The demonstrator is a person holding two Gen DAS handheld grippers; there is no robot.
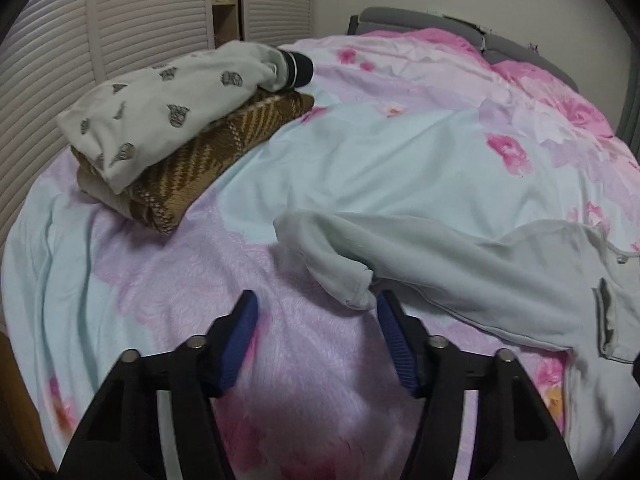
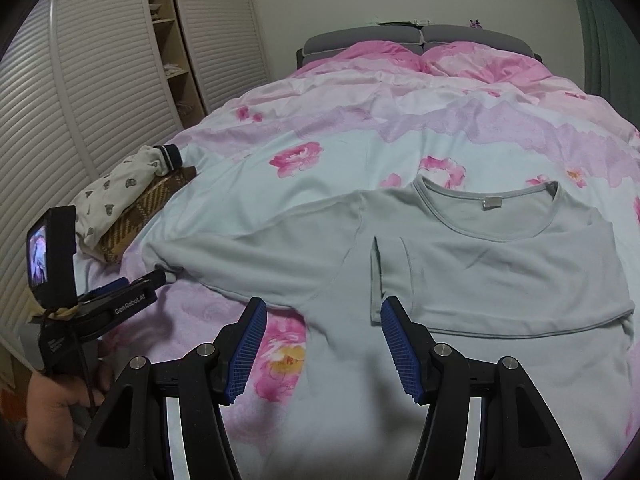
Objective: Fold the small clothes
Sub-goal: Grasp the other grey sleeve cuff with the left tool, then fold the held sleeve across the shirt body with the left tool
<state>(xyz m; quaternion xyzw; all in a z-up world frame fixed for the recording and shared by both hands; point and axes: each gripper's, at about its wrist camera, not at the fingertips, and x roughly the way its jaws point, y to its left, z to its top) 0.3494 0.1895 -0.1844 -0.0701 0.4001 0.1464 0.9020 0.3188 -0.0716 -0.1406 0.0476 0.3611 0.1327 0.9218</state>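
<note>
Lying face up on the floral duvet, the pale grey-green long-sleeved top sat near the foot of the bed, neckline toward the headboard. One sleeve had been folded across the chest, its cuff ending near the middle of the body. The other sleeve stretched out flat toward the wardrobe side, its cuff end slightly curled.

Left gripper: jaws stood apart, nothing between the blue pads. In the left wrist view the sleeve cuff lay just ahead of the right-hand pad, touching or nearly so; contact could not be confirmed. In the right wrist view the same gripper was seen from the side, its tips at the sleeve end, held by a hand at the lower left.

Right gripper: jaws apart, empty, hovering over the top's lower body and the duvet beside it. The folded sleeve's cuff edge lay just ahead of its right-hand pad.

Stack at the wardrobe side of the bed, well apart from the top: a white printed garment with a dark cuff, folded, resting on a folded brown patterned garment.

Louvred wardrobe doors and open shelves behind the bed.
</note>
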